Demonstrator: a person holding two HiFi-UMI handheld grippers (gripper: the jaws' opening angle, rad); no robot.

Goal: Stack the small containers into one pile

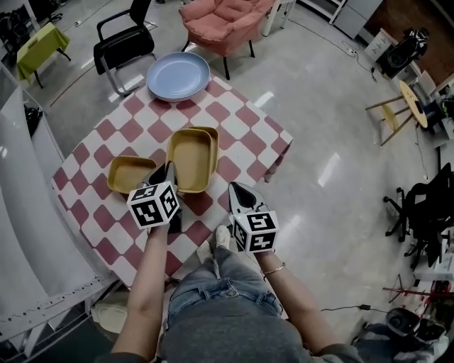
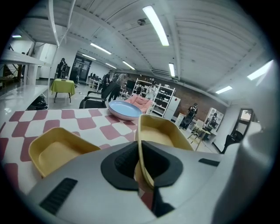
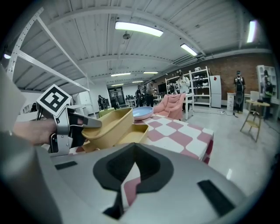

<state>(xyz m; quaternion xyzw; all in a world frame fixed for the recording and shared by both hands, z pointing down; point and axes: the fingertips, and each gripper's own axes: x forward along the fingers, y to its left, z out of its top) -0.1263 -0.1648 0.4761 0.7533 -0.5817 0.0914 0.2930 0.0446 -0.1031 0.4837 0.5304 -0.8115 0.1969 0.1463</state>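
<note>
Three yellow containers are on the checkered table [image 1: 241, 120]. My left gripper [image 1: 169, 173] [image 2: 144, 170] is shut on the near rim of one yellow container [image 1: 190, 159] [image 2: 162, 133] [image 3: 107, 127]. That container is tilted and lifted over a second one [image 1: 211, 135] [image 3: 133, 133]. The third yellow container [image 1: 130, 172] [image 2: 57, 148] rests alone to the left. My right gripper [image 1: 237, 190] [image 3: 127, 181] hovers at the table's near edge, to the right of the containers, shut with nothing in it.
A blue plate [image 1: 178, 75] [image 2: 124, 109] lies at the table's far side. Beyond it stand a black chair [image 1: 124, 39] and a pink armchair [image 1: 223, 21]. A white shelf frame [image 1: 28, 234] runs along the left. The person's legs are at the near table edge.
</note>
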